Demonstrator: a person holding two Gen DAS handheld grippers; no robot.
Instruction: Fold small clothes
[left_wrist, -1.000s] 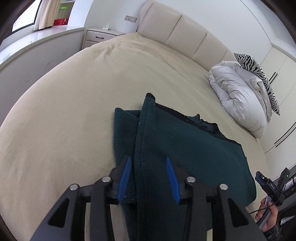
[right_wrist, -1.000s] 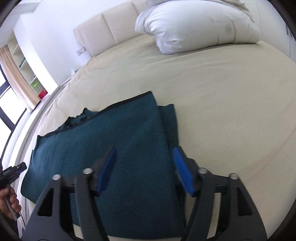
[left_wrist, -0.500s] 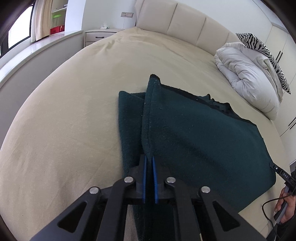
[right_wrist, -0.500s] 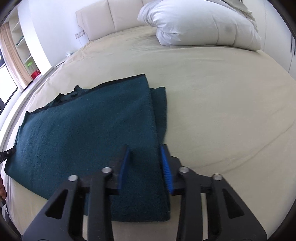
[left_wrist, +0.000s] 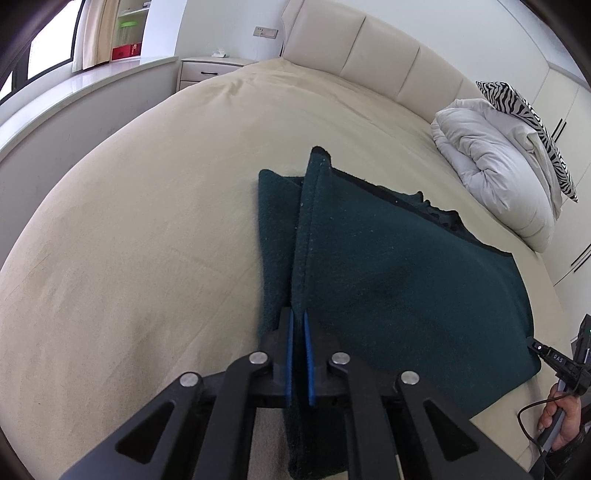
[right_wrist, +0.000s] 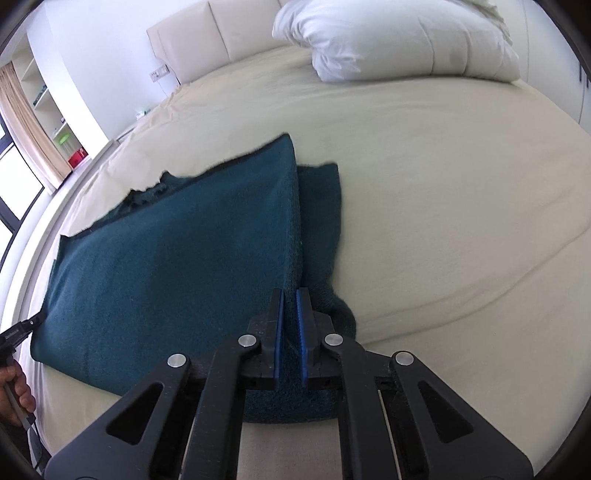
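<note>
The left tool (left_wrist: 298, 321) was clamped on a raised side edge of the dark teal garment (left_wrist: 399, 273), its blue pads (left_wrist: 290, 354) drawn almost together with a ridge of thick fabric pinched between them. The right tool (right_wrist: 290, 301) gripped the opposite side edge in the same way, its jaws having just been closing onto the cloth, which now stood up in a fold between its blue pads (right_wrist: 303, 332).

The garment (right_wrist: 177, 258) was a fuzzy, fleece-like piece in deep blue-green, spread flat on the beige bed (left_wrist: 147, 206) and stretching between the two tools. Directly ahead of each tool a seam-like fold ran away toward the far corner, with a narrower strip of the same cloth lying flat on the outer side of it. Its far edge carried a darker trim and a small ragged bump near the middle.

Beyond the garment, the bed's sheet showed soft creases. Farther off, to the right of the left tool, lay a bundled white duvet (left_wrist: 495, 173) with a zebra-striped pillow (left_wrist: 532, 125) behind it, and a padded cream headboard (left_wrist: 369, 55) closed off the far end.
</note>
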